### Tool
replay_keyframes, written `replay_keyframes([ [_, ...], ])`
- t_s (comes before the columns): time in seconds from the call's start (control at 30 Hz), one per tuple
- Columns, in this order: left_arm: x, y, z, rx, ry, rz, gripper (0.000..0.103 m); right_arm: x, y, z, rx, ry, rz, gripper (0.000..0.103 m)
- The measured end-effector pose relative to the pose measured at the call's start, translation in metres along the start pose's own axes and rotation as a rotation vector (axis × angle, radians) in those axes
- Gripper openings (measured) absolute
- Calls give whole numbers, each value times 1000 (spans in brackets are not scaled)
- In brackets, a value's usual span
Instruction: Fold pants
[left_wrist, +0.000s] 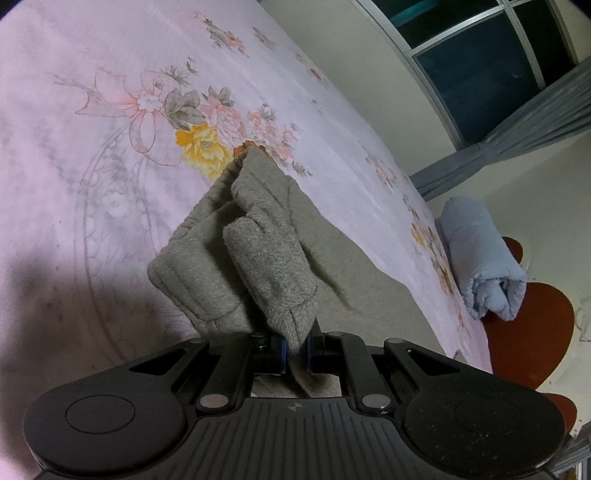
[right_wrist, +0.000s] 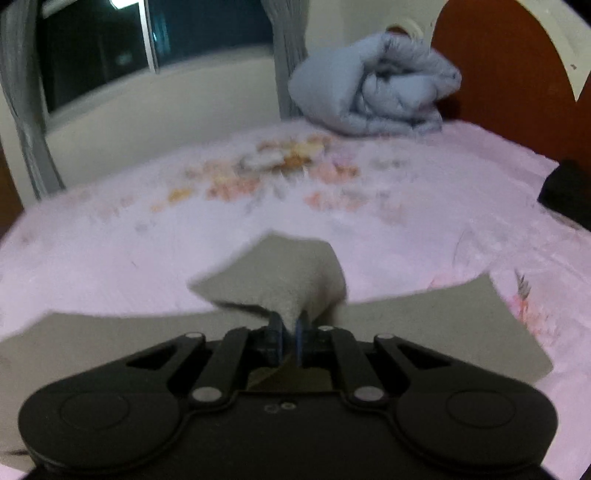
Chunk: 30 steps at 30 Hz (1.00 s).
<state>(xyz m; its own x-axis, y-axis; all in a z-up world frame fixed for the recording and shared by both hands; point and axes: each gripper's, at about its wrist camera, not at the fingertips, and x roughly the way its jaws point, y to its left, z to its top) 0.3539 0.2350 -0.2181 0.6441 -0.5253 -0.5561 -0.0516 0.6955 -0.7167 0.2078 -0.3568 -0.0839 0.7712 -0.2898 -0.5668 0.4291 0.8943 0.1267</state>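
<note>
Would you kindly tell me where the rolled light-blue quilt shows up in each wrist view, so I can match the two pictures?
Left wrist view: the rolled light-blue quilt lies at the right edge, tilted, at the far end of the pink floral bedsheet.
Right wrist view: it sits at top centre-right, against the reddish headboard.
Shared landmark: the dark window beside the grey curtain.
</note>
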Motion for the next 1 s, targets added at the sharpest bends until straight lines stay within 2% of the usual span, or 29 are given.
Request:
replay_keyframes([
  [0.07, 1, 4, 0, 3, 7, 0, 10, -15, -8, -13, 2, 3, 11, 0],
  [0.17, 3, 8, -1, -13, 15, -9, 10, 6, -25, -44, 29, 76, 1, 0],
  [0.27, 1, 9, 0, -28, 23, -11, 10, 29, -46, -66, 192, 140, 17, 0],
  [0.43, 1, 7, 3, -7, 39, 0, 10, -7, -38, -56, 194, 22, 57, 0],
  [0.5, 2, 8, 4, -10, 43, -2, 10, -2, -40, -59, 172, 39, 38, 0],
  [0.6, 2, 7, 6, -14, 46, -2, 10, 17, -56, -80, 267, 114, 7, 0],
  [0.8, 4, 8, 7, 1, 51, 7, 10, -21, -47, -72, 256, -9, 42, 0],
  [0.87, 5, 9, 7, -7, 50, 5, 10, -19, -46, -79, 249, 34, 21, 0],
  [0.93, 4, 7, 6, -5, 50, 15, 10, -6, -56, -93, 312, 116, -20, 0],
  [1.0, 2, 2, 5, 11, 45, 33, 10, 3, -57, -98, 331, 139, -49, 0],
])
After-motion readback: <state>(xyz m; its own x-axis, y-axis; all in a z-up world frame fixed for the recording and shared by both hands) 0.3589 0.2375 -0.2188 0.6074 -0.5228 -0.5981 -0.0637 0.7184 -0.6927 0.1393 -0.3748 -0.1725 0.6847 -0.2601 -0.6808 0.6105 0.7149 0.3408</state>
